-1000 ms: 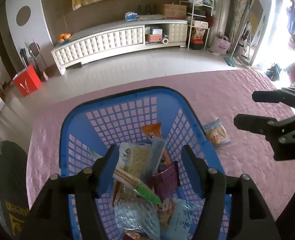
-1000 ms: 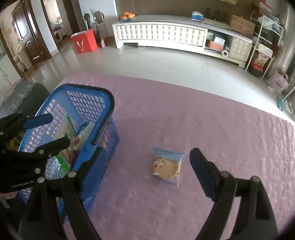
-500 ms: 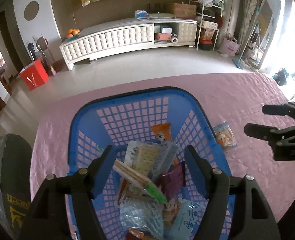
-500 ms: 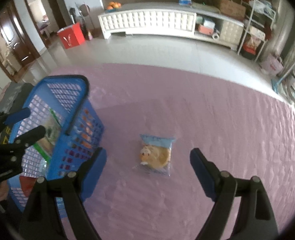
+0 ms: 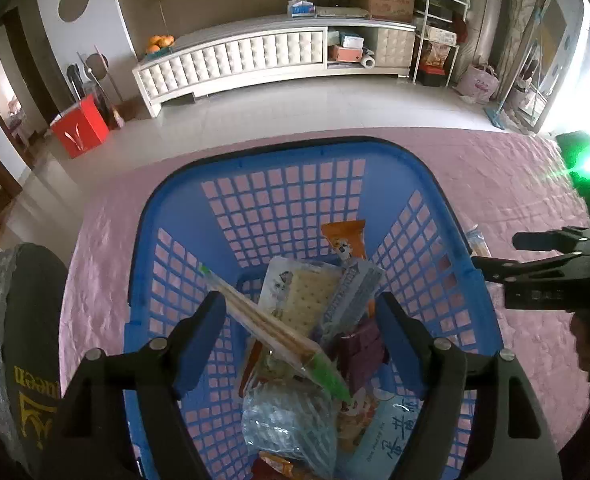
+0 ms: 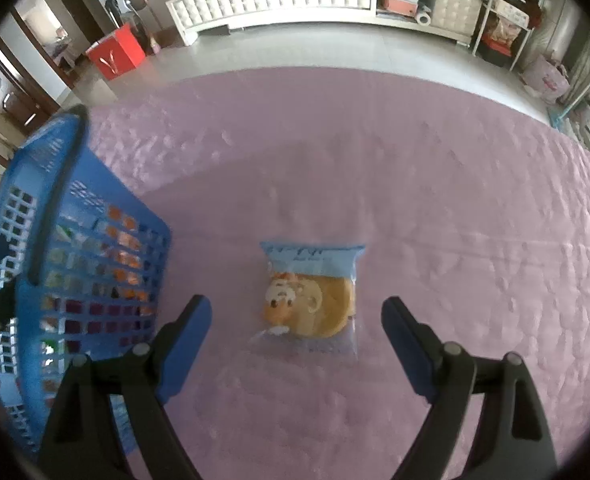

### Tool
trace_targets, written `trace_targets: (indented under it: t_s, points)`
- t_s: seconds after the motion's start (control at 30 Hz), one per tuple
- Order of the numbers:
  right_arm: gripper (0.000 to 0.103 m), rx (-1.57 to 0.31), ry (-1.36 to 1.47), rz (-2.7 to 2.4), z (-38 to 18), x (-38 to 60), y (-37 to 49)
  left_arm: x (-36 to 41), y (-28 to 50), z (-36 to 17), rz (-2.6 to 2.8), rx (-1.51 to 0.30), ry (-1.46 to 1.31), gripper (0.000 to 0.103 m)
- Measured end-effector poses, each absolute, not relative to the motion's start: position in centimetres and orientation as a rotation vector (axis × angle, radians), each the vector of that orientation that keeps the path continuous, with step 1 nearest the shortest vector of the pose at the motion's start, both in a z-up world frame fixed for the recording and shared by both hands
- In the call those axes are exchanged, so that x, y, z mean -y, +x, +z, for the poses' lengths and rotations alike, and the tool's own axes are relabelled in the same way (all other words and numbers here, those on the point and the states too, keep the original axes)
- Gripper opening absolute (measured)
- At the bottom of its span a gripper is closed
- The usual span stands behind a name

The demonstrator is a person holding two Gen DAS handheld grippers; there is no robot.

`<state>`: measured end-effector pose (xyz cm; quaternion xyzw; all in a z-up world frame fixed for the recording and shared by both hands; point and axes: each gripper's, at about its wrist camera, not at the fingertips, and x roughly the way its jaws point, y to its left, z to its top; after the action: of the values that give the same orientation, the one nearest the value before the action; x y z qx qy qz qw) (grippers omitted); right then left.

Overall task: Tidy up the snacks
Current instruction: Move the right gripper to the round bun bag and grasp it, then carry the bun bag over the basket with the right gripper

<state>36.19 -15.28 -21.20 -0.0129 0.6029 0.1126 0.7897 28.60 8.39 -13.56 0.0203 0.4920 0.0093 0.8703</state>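
Observation:
A blue plastic basket (image 5: 279,160) holds several snack packets, among them a cracker pack (image 5: 307,296) and a long stick pack (image 5: 271,328). My left gripper (image 5: 301,312) is open and empty, above the snacks inside the basket. In the right wrist view a clear bun packet with a cartoon face (image 6: 311,300) lies flat on the pink quilted cloth (image 6: 415,184). My right gripper (image 6: 297,320) is open and empty, its fingers on either side of the packet, just short of it. The basket (image 6: 83,248) stands to its left.
The right gripper (image 5: 543,272) shows at the right edge of the left wrist view, beside the basket. A dark grey bag (image 5: 19,344) sits left of the basket. A white cabinet (image 5: 255,56) and a red box (image 5: 79,128) stand on the floor beyond.
My right gripper has moved down and forward toward the bun packet, which now lies between its fingers. My left gripper has shifted slightly over the basket. Both stayed open.

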Motion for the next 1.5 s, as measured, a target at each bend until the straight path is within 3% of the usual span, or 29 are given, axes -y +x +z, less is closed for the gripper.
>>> trace_targets:
  t_s: [0.3, 0.43, 0.67, 1.17, 1.33, 1.5]
  points:
    - [0.088, -1.306, -0.045, 0.228, -23.1, 15.3, 37.4, -9.0, 28.6, -13.7, 0.059, -1.023, -0.006, 0.079]
    - [0.059, -1.296, -0.080, 0.267, -23.4, 14.8, 36.7, -8.7, 28.6, -13.8, 0.058, -1.034, 0.009, 0.079]
    - [0.059, -1.265, -0.084, 0.322, -21.5, 15.0, 34.4, -7.9, 27.9, -13.6, 0.073, -1.028, 0.053, 0.079]
    - [0.059, -1.076, -0.056, 0.412, -10.0, 15.4, 26.7, -7.2, 21.2, -7.7, 0.057, -0.915, 0.057, 0.079]
    - [0.059, -1.018, -0.075, 0.449, -7.3, 13.2, 24.8, -7.5, 18.2, -5.1, 0.058, -0.834, 0.077, 0.085]
    - [0.059, -0.979, -0.101, 0.503, -5.8, 10.8, 23.5, -8.8, 16.1, -3.4, 0.054, -0.792, 0.041, 0.103]
